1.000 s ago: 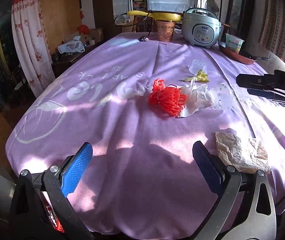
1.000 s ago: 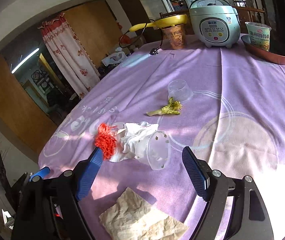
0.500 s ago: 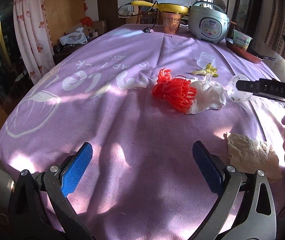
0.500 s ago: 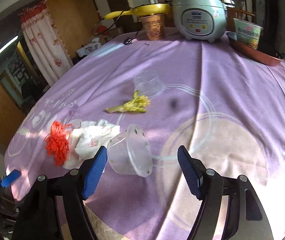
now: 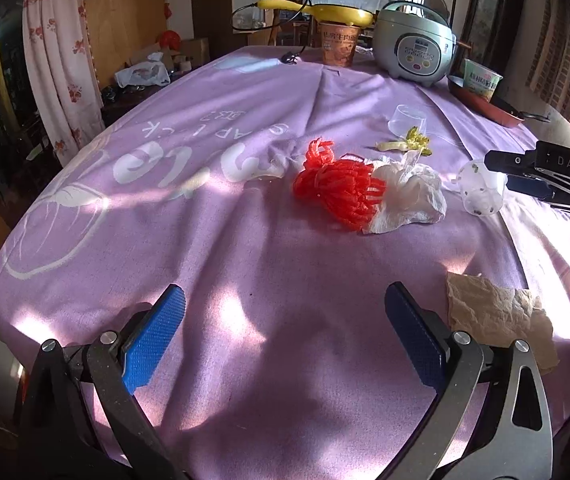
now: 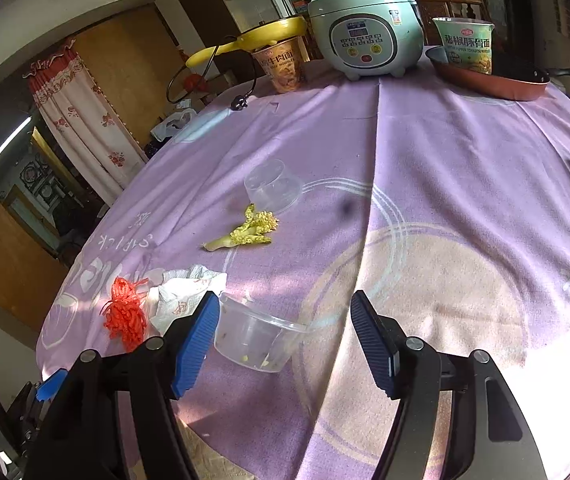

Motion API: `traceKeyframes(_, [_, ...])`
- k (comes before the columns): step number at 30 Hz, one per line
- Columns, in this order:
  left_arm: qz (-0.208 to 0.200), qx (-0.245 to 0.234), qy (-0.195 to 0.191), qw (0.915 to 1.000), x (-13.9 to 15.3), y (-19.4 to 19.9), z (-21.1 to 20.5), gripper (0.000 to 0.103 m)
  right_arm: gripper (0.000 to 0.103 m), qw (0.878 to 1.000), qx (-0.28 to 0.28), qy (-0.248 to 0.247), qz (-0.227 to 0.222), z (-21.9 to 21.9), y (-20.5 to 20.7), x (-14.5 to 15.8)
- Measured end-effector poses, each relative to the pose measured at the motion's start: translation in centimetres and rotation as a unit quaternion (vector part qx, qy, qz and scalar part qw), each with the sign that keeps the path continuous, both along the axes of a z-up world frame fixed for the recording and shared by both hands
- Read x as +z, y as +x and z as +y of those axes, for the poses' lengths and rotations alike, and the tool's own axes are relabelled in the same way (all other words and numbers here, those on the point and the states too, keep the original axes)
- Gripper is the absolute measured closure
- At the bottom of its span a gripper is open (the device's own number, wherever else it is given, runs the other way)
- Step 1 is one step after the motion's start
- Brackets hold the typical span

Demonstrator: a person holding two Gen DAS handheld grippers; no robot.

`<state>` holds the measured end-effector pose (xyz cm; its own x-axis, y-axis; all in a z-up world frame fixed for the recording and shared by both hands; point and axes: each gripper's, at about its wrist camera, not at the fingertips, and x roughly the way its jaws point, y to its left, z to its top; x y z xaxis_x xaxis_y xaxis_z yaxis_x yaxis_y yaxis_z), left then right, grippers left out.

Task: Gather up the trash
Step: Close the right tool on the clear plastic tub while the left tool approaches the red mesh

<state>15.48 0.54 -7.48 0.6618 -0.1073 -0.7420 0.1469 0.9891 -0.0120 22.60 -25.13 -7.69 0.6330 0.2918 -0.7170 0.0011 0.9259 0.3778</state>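
We have the right gripper [image 6: 285, 336] spread wide around a clear plastic cup [image 6: 259, 338] lying on its side on the purple tablecloth [image 6: 425, 160]. The cup sits between the two blue pads, close against the left pad [image 6: 197, 344] and well short of the right one, so nothing is gripped yet. Just outside the left pad lie a crumpled white tissue [image 6: 183, 292] and a red mesh net [image 6: 125, 314]; ahead of the fingertips, farther off, are a yellow-green vegetable scrap [image 6: 247, 232] and a second clear cup [image 6: 273, 186].

Our left gripper [image 5: 285, 336] is also released and holds nothing, hovering above bare cloth. A crumpled brown paper [image 5: 497, 320] lies just beyond its right finger; the net [image 5: 339, 190] and tissue [image 5: 409, 196] sit well ahead of its tips.

What could go wrong from here — in our judgement — mostly concerns the cup. It is thin, light and off-centre in the opening, so when we squeeze, the far pad may sweep it sideways, and on its rounded side it could roll out from between the fingers. A hard pinch could buckle the wall and pop it loose. It also seems to hold a few food bits (small yellowish specks inside), which could spill onto the cloth if we tilt the mouth down. The left pad may also snag the tissue edge.
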Motion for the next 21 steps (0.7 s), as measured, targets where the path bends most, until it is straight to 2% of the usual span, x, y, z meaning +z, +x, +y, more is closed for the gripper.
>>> traceKeyframes(3, [0.004, -0.013, -0.010, 0.9999, 0.7, 1.6, -0.6, 0.007, 0.034, 1.000, 0.002, 0.011, 0.006, -0.1, 0.1, -0.2])
traceKeyframes(6, [0.019, -0.024, -0.038, 0.9988, 1.3, 3.9, -1.2, 0.007, 0.031, 1.000, -0.003, 0.021, 0.007, -0.4, 0.1, -0.2])
traceKeyframes(14, [0.087, -0.021, -0.107, 0.9902, 0.2, 9.7, -2.3, 0.007, 0.029, 0.999, -0.011, 0.037, 0.009, -1.0, 0.1, -0.3])
traceKeyframes(17, [0.107, -0.007, -0.111, 0.9880, -0.9, 10.6, -2.0, 0.007, 0.029, 0.999, -0.011, 0.040, 0.009, -1.0, 0.0, -0.3])
traceKeyframes(21, [0.105, -0.009, -0.109, 0.9884, -1.0, 10.7, -1.8, 0.007, 0.029, 0.999, -0.009, 0.044, 0.008, -1.0, 0.0, -0.2])
